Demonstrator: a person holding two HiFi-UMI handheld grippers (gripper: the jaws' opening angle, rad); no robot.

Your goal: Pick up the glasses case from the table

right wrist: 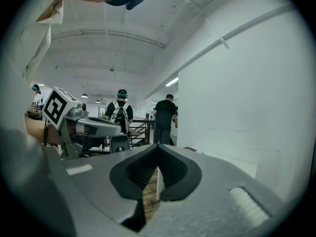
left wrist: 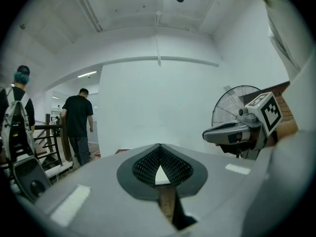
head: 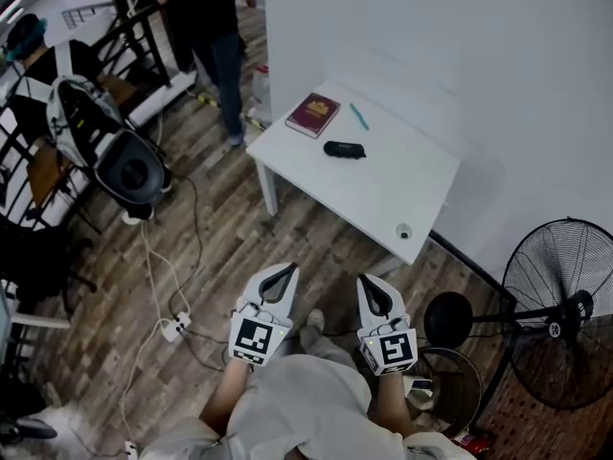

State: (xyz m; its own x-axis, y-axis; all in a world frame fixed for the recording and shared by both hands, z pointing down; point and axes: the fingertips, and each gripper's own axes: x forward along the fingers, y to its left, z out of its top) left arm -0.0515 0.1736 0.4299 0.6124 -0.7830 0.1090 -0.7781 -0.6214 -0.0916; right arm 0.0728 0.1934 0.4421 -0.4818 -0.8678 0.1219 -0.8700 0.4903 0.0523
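Note:
The black glasses case (head: 344, 149) lies on the white table (head: 383, 195), near its far side, and is only visible in the head view. Both grippers hover over the wooden floor, well short of the table's near edge. My left gripper (head: 287, 269) has its jaws together and holds nothing; in its own view its tip (left wrist: 159, 145) points at the white wall. My right gripper (head: 364, 280) is shut and empty too, and its tip (right wrist: 158, 145) points level. Each gripper shows in the other's view, side by side.
A dark red book (head: 313, 115) and a teal pen (head: 358, 116) lie beyond the case, and a small round thing (head: 404, 230) sits near the table's front corner. A standing fan (head: 565, 310) is at the right. A person (head: 211, 36) stands behind the table's left end. Cables and a power strip (head: 175, 328) cross the floor at the left.

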